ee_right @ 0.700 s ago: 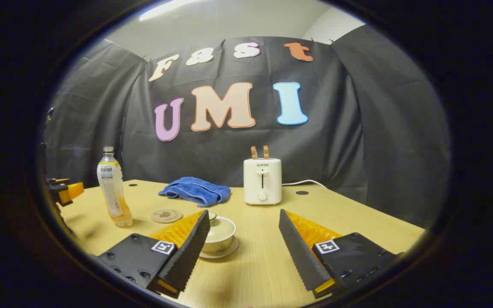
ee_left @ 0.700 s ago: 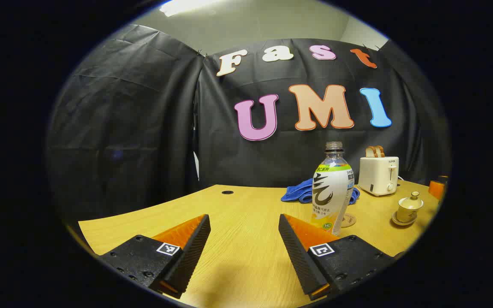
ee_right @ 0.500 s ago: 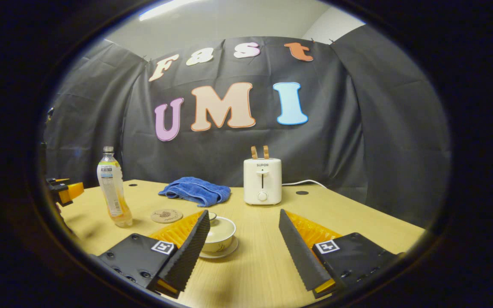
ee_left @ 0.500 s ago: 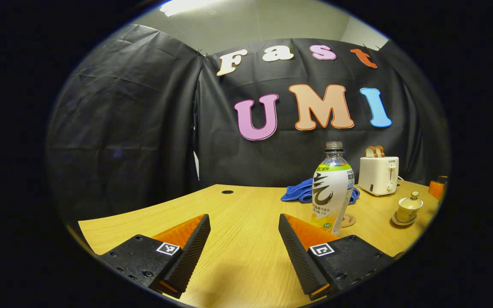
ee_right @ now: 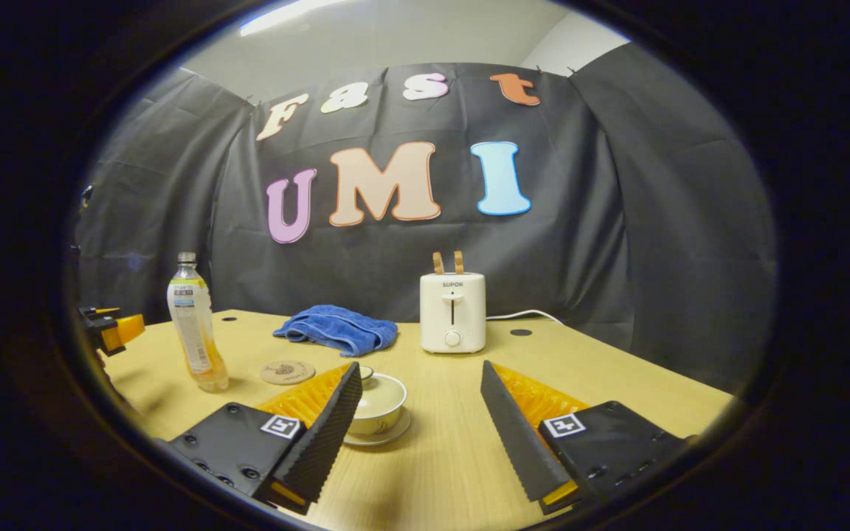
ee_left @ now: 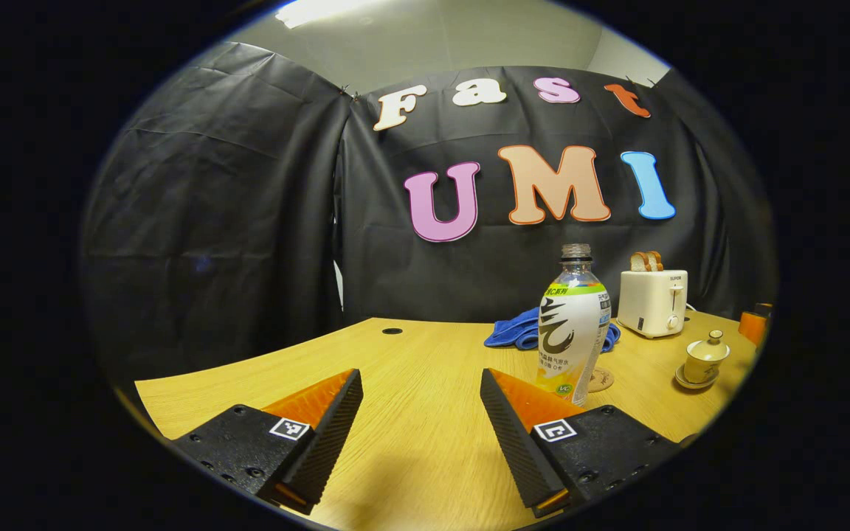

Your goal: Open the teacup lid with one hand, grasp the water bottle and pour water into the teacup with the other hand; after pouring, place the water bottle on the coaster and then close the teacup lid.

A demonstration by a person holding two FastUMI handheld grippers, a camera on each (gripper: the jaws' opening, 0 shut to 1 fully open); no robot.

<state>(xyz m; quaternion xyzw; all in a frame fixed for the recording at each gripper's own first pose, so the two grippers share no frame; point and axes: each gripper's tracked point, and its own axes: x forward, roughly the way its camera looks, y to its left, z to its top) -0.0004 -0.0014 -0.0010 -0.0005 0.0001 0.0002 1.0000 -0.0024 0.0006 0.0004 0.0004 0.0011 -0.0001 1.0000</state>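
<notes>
A capless water bottle (ee_left: 572, 324) stands upright on the wooden table (ee_left: 410, 369), just beyond my left gripper's right finger; it also appears far left in the right gripper view, bottle (ee_right: 195, 324). My left gripper (ee_left: 419, 394) is open with nothing between its fingers. A cream lidded teacup (ee_left: 705, 358) on a saucer sits to the right. In the right gripper view the teacup (ee_right: 379, 404) is partly hidden behind the left finger of my open right gripper (ee_right: 420, 394). A round coaster (ee_right: 287, 372) lies between bottle and cup; the coaster (ee_left: 602, 380) peeks from behind the bottle.
A blue towel (ee_right: 338, 330) lies at the back of the table beside a white toaster (ee_right: 452, 311) holding bread slices, its cord trailing right. The other gripper (ee_right: 111, 330) shows at the far left edge. Table holes (ee_right: 520, 332) sit near the back.
</notes>
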